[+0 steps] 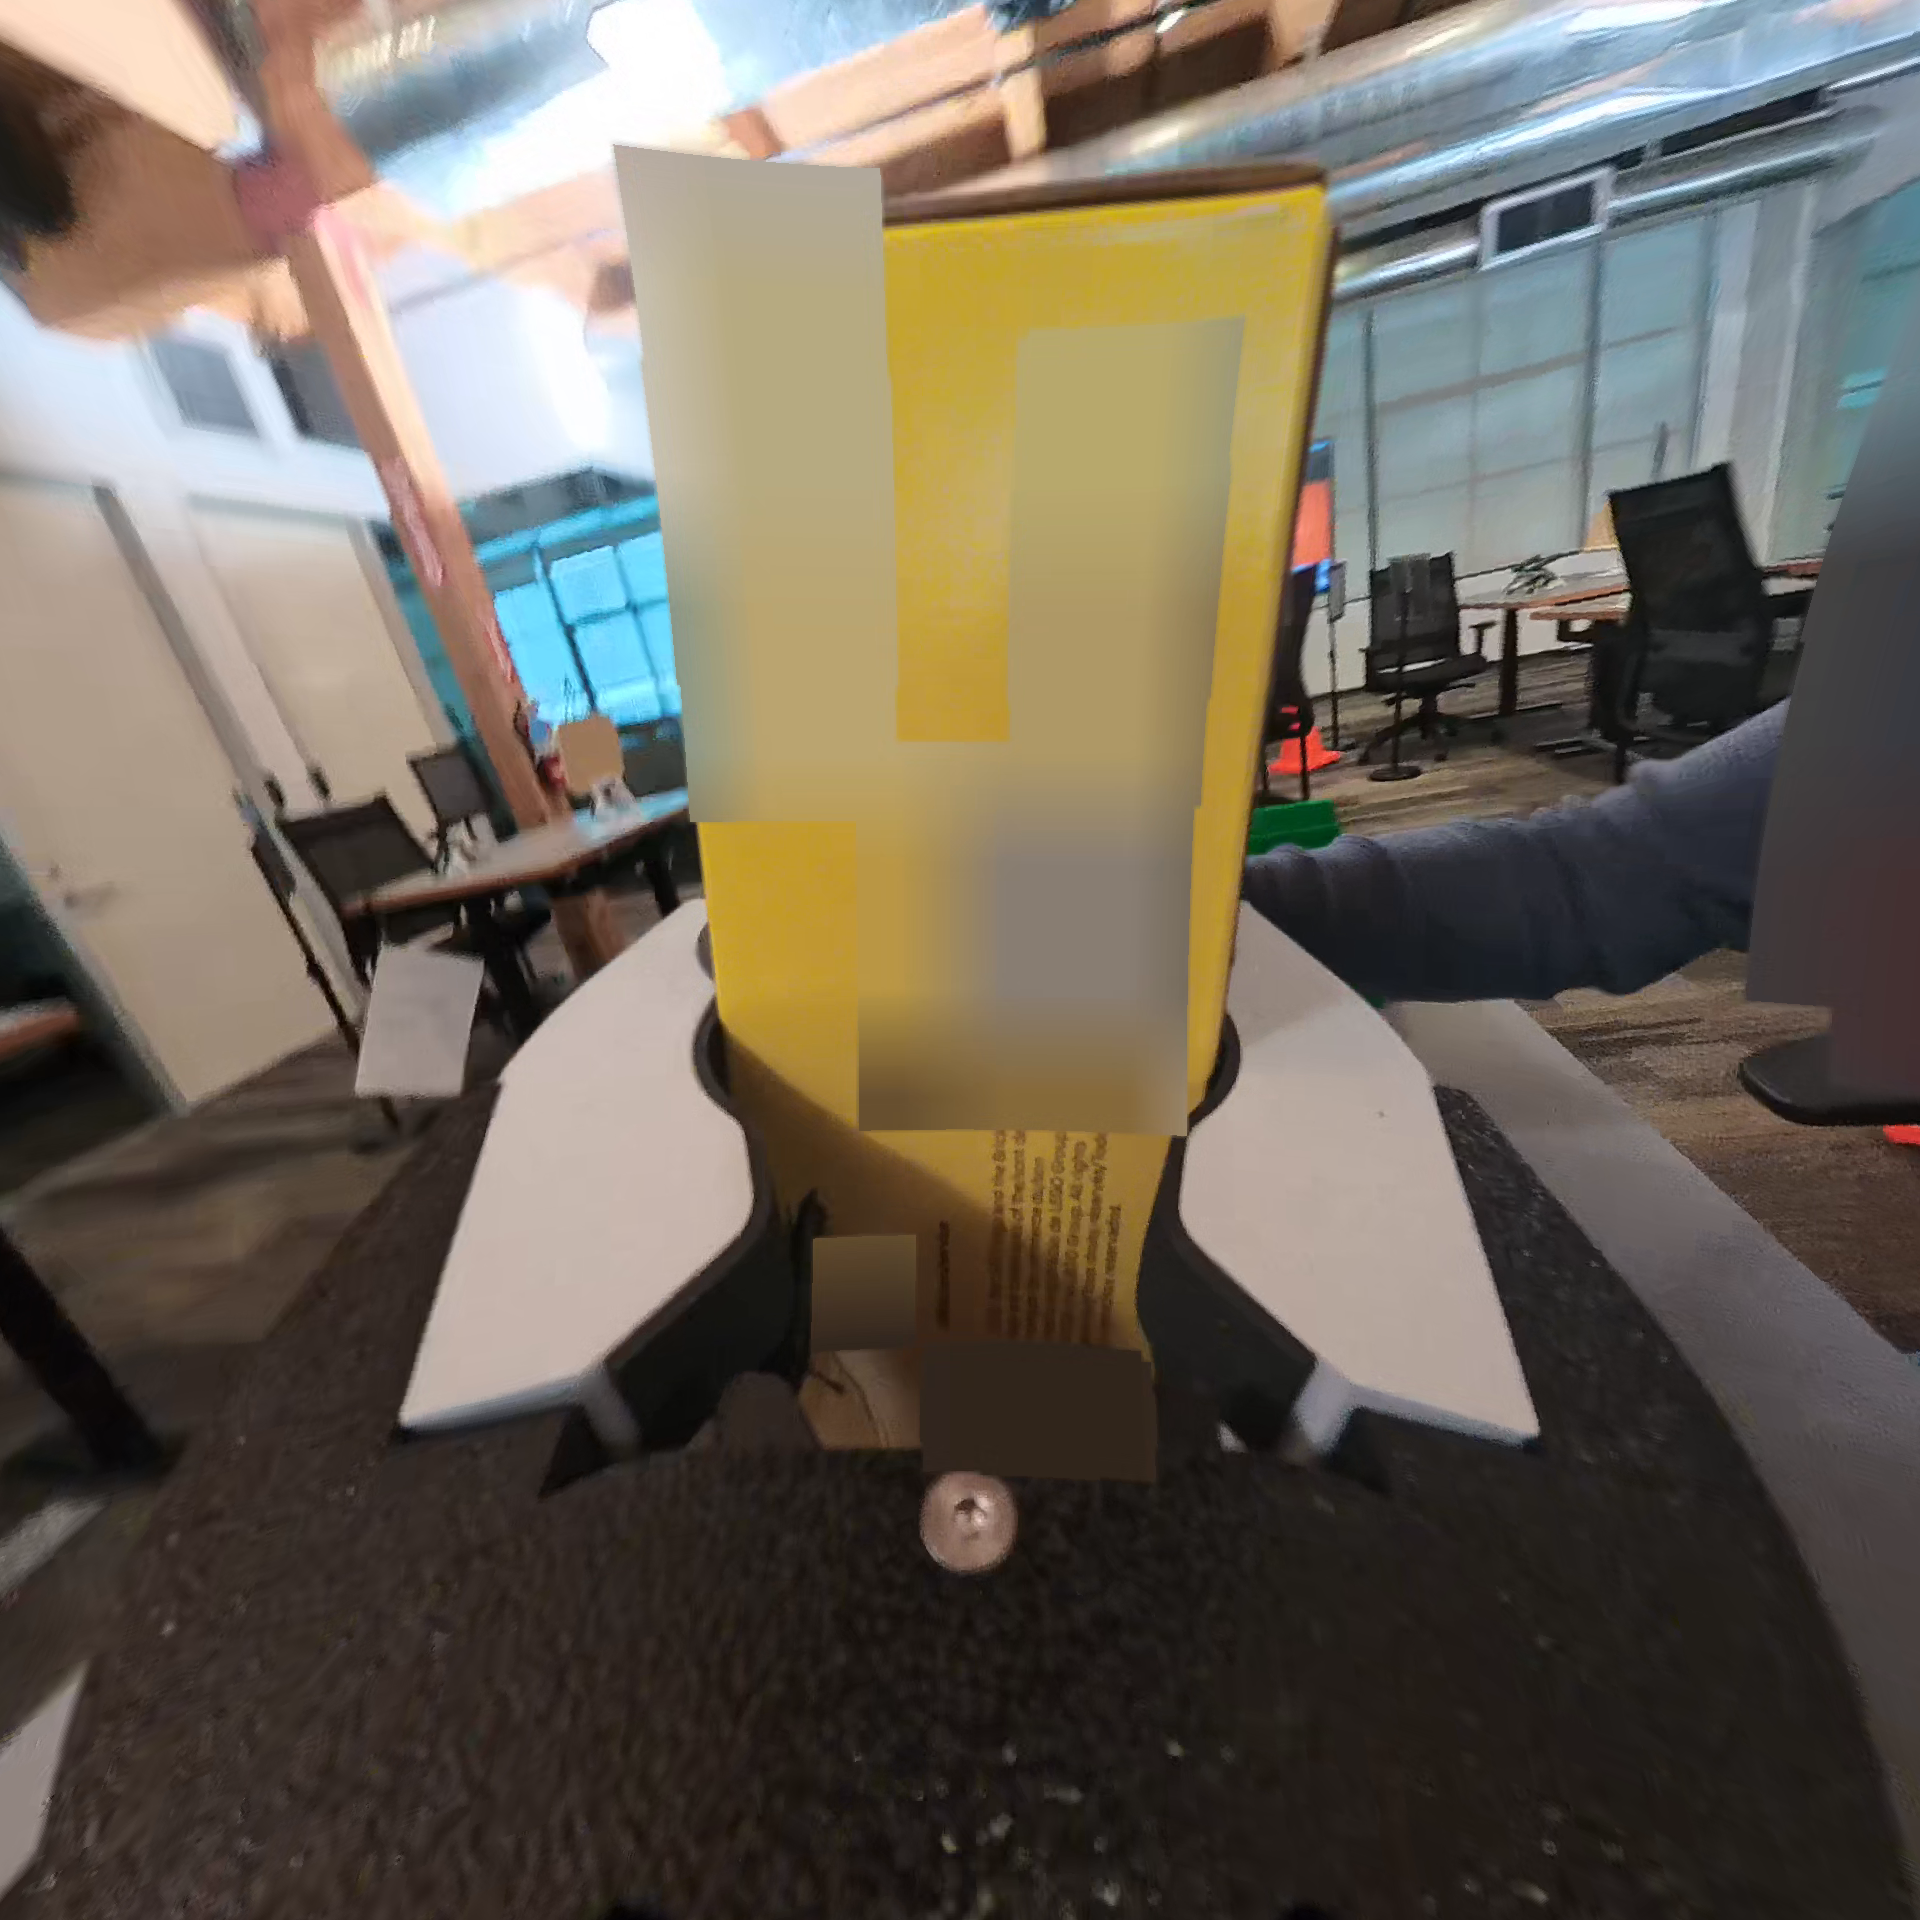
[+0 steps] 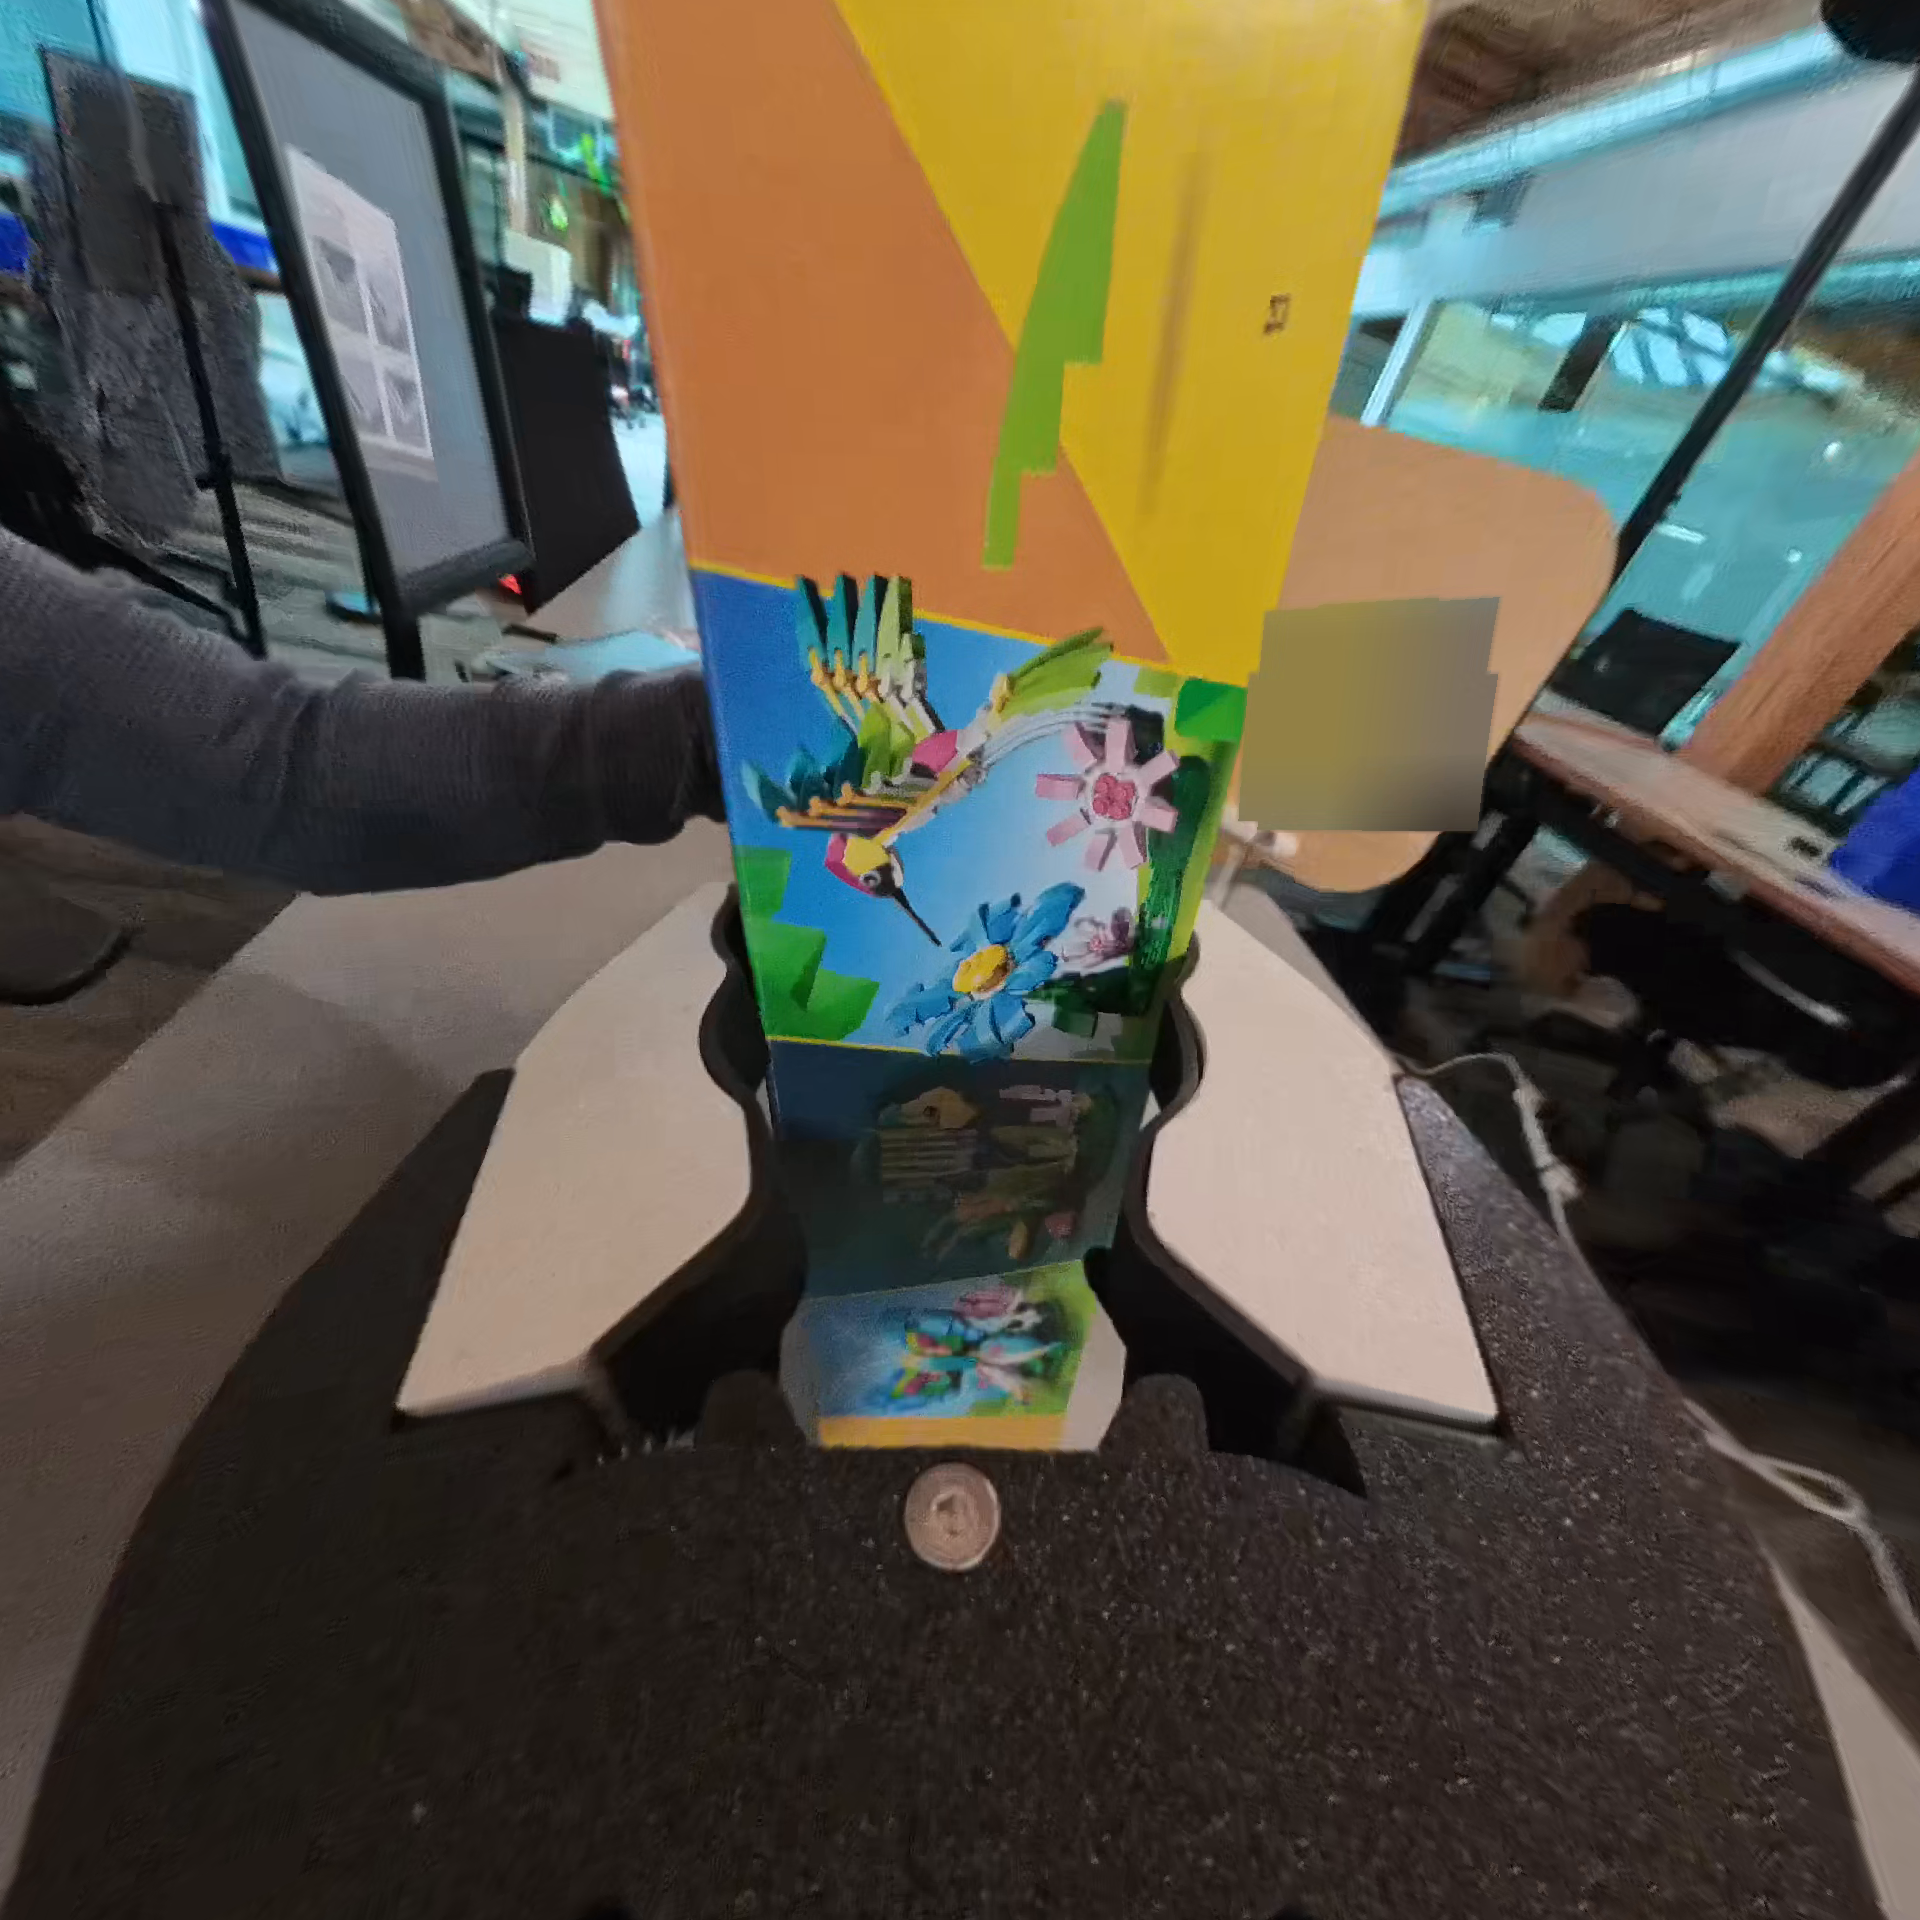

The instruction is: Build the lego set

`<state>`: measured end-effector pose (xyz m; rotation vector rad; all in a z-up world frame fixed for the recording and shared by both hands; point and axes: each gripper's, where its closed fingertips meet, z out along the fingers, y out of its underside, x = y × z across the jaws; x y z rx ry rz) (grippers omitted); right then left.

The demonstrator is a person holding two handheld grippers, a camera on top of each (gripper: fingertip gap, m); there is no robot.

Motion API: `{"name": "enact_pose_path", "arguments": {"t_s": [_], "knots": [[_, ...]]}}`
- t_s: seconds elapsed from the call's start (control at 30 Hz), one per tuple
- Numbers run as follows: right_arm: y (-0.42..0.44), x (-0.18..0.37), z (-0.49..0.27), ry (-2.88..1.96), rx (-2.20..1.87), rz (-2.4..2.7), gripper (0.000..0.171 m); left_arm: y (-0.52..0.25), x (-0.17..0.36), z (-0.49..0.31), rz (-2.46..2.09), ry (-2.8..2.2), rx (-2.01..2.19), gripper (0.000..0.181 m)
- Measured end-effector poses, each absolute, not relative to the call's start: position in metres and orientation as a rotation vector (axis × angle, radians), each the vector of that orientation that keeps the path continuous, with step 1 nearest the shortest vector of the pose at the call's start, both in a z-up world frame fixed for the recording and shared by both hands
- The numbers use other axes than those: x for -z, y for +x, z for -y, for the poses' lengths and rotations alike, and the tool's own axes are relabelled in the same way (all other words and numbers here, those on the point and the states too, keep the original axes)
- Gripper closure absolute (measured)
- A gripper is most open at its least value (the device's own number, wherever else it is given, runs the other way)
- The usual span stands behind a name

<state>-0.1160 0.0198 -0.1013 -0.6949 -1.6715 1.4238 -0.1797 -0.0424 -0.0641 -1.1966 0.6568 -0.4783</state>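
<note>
Lego box clamped btwn both hand-held grippers, L & R.

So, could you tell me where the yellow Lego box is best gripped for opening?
Hold the Lego box as now: each gripper's fingers clamp its narrow flat sides from opposite ends, left gripper and right gripper.

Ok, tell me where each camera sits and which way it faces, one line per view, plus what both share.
Left wrist view: sits on the left gripper, looks forward along its fingers at the yellow side of the lego box clamped between them; a sleeve enters from the right.
Right wrist view: sits on the right gripper, faces the box's pictured side; a sleeve enters from the left.
Shared: the same box, gripped from opposite sides.
</note>
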Motion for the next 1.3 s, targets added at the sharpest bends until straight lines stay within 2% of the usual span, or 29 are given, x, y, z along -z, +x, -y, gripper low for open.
{"name": "enact_pose_path", "arguments": {"t_s": [0.03, 0.17, 0.27, 0.4, 0.43, 0.53, 0.6, 0.97, 1.3], "knots": [[-0.114, 0.097, -0.016, -0.662, -1.39, 1.668, 0.098, -0.184, 0.067, 0.041, -0.663, -1.191, 0.504, 0.097], [-0.11, 0.09, -0.014, -0.631, -1.366, 1.657, 0.098, -0.178, 0.061, 0.043, -0.702, -1.165, 0.472, 0.097], [-0.118, 0.115, -0.034, -0.755, -1.406, 1.659, 0.098, -0.187, 0.086, 0.021, -0.629, -1.228, 0.556, 0.097], [-0.101, 0.044, -0.019, -0.568, -1.402, 1.599, 0.098, -0.171, 0.03, 0.036, -0.668, -1.042, 0.515, 0.097], [-0.098, 0.042, -0.02, -0.557, -1.398, 1.586, 0.098, -0.168, 0.031, 0.033, -0.684, -1.062, 0.508, 0.097], [-0.101, 0.084, -0.037, -0.68, -1.442, 1.593, 0.098, -0.173, 0.073, 0.016, -0.628, -1.156, 0.561, 0.097], [-0.102, 0.093, -0.036, -0.688, -1.459, 1.601, 0.098, -0.173, 0.077, 0.018, -0.606, -1.118, 0.563, 0.096], [-0.103, 0.02, -0.047, -0.566, -1.442, 1.542, 0.098, -0.178, 0.002, 0.001, -0.695, -1.072, 0.507, 0.095], [-0.089, 0.01, -0.053, -0.589, -1.431, 1.509, 0.098, -0.173, -0.016, -0.008, -0.749, -1.104, 0.504, 0.096]]}}
